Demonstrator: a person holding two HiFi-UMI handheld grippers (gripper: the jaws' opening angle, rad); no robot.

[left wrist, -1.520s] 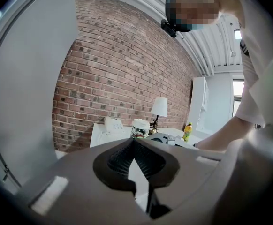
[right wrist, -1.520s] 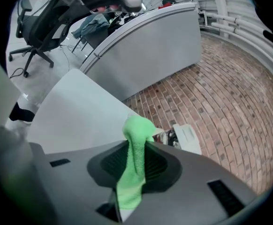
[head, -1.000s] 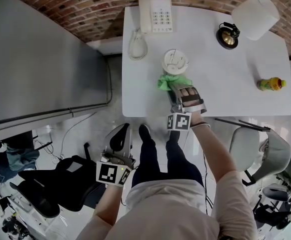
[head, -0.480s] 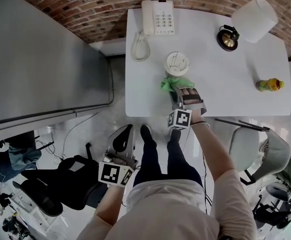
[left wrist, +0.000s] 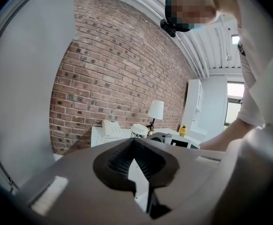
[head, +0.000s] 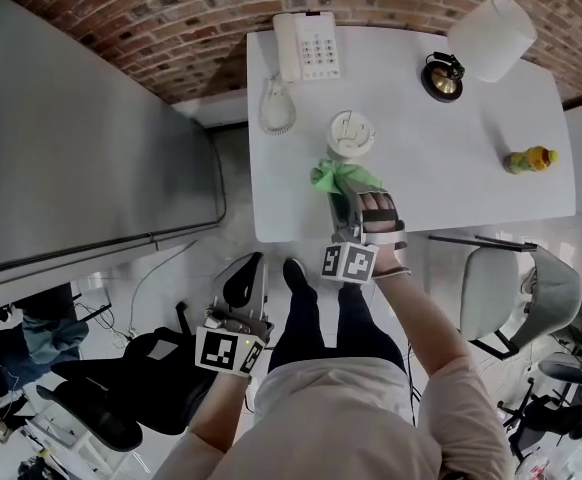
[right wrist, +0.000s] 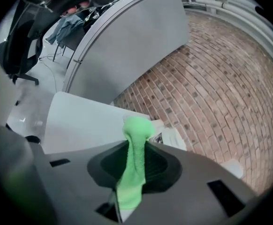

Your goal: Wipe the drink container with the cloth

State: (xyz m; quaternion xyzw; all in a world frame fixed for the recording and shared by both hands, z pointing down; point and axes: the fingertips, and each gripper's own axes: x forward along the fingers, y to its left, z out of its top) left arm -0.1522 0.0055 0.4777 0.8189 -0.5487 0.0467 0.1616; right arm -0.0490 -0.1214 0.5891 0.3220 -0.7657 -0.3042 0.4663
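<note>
The drink container, a paper cup with a white lid [head: 351, 134], stands upright on the white table [head: 451, 178]. My right gripper [head: 347, 196] is shut on a bright green cloth [head: 335, 175], which bunches out past the jaws just on the near side of the cup. In the right gripper view the cloth [right wrist: 136, 139] runs up between the jaws of the right gripper [right wrist: 135, 165] and hides most of the cup. My left gripper [head: 241, 280] hangs low, off the table's left near corner, with its jaws together and nothing in them. The left gripper view shows the cup [left wrist: 139, 129] far ahead of the left gripper [left wrist: 135, 161].
A white telephone [head: 306, 46] with its handset lies at the table's far left. A lamp with a white shade [head: 489, 36] and a yellow bottle [head: 528, 158] stand to the right. A grey partition [head: 81, 138], a black office chair [head: 121, 393] and a white chair [head: 491, 288] surround the table.
The right gripper has drawn back a little from the cup toward the table's near edge, carrying the cloth. The left gripper has hardly moved.
</note>
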